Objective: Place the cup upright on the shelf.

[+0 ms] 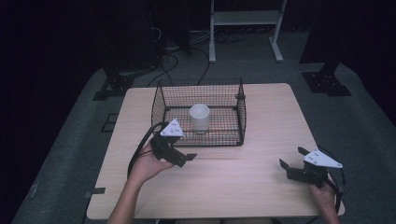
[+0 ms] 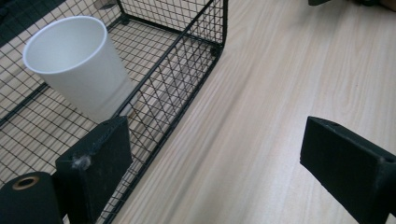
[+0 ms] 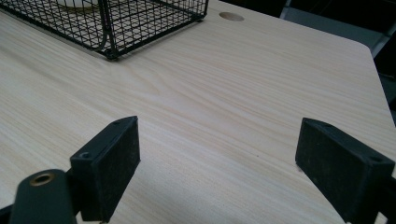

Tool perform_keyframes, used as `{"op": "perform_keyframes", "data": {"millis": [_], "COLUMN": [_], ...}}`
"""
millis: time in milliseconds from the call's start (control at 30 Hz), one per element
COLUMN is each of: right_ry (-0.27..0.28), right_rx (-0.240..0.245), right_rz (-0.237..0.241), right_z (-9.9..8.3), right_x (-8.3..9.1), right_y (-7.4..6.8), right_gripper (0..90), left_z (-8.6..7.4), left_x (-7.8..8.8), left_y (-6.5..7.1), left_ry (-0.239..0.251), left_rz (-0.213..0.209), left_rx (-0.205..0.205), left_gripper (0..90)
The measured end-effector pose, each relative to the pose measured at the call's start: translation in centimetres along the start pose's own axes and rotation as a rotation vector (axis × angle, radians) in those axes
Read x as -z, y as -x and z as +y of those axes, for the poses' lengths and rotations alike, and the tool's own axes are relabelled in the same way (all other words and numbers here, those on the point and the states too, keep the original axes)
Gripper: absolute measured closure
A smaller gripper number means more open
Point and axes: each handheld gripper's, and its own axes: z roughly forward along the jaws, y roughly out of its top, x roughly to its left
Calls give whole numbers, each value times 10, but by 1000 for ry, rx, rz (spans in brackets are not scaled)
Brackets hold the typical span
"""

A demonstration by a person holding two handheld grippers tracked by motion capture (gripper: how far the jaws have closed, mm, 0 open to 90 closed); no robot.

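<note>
Dim room around me, dark at the edges; overhead light falls on the table point(image 1: 243, 186). My gripper views look sharp, slightly soft up close.

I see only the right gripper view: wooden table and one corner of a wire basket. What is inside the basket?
Observer: A white paper cup stands upright in the wire basket.
Operator: Where is the left hand-held gripper?
Observer: The left hand-held gripper is at the basket's near left corner, outside the mesh, jaws open.
Operator: Does the cup hold anything?
Observer: From the left gripper view, the cup looks empty as far as its inside shows.
</note>
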Motion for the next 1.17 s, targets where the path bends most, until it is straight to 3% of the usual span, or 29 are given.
{"op": "perform_keyframes", "data": {"millis": [833, 1167], "right_ry": [0, 0], "right_rx": [0, 2], "right_rz": [0, -1], "right_z": [0, 0], "right_x": [0, 0], "right_y": [0, 0], "right_gripper": [131, 131], "left_z": [-25, -45], "left_x": [-4, -7], "left_y": [15, 24], "left_ry": [3, 48], "left_rz": [-11, -20], "left_rx": [26, 71], "left_gripper": [86, 85]}}
